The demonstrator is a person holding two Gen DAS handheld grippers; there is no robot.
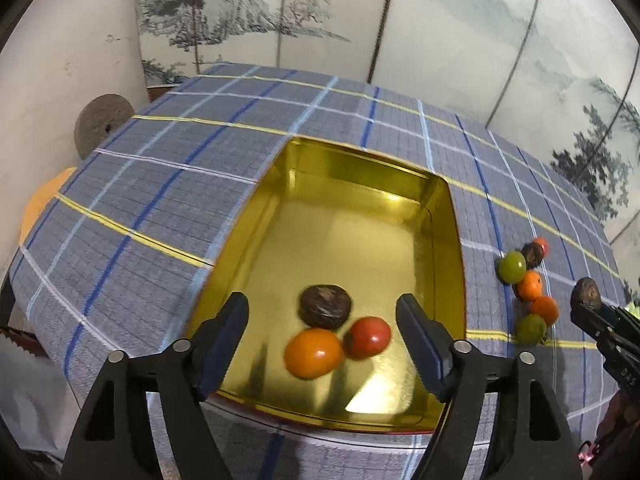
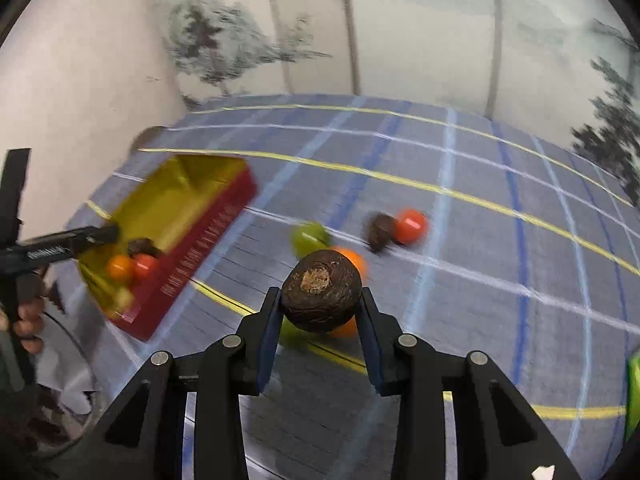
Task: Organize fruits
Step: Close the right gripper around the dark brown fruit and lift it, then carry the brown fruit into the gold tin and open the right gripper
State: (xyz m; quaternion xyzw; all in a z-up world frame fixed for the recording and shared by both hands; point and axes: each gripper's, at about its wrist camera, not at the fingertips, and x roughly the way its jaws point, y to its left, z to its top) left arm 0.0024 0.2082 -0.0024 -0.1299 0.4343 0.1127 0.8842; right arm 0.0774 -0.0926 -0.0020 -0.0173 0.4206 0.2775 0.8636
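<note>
My left gripper (image 1: 322,304) hangs open over the near end of a gold-lined tin (image 1: 360,184). On the tin's floor below it lie a dark brown fruit (image 1: 325,305), an orange fruit (image 1: 314,353) and a red one (image 1: 367,337). Nothing is between its pads. My right gripper (image 2: 321,294) is shut on another dark brown fruit (image 2: 320,304), lifted above the cloth. The left wrist view shows that fruit (image 1: 586,290) at the far right. Several loose fruits lie on the cloth right of the tin: green (image 1: 512,266), brown (image 1: 532,255) and orange (image 1: 530,285).
A blue plaid cloth (image 1: 160,200) covers the table, and a painted folding screen (image 1: 440,40) stands behind it. The tin's outer wall (image 2: 208,248) is red. A round grey disc (image 1: 102,124) leans at the far left. A green object (image 2: 632,392) shows at the right edge.
</note>
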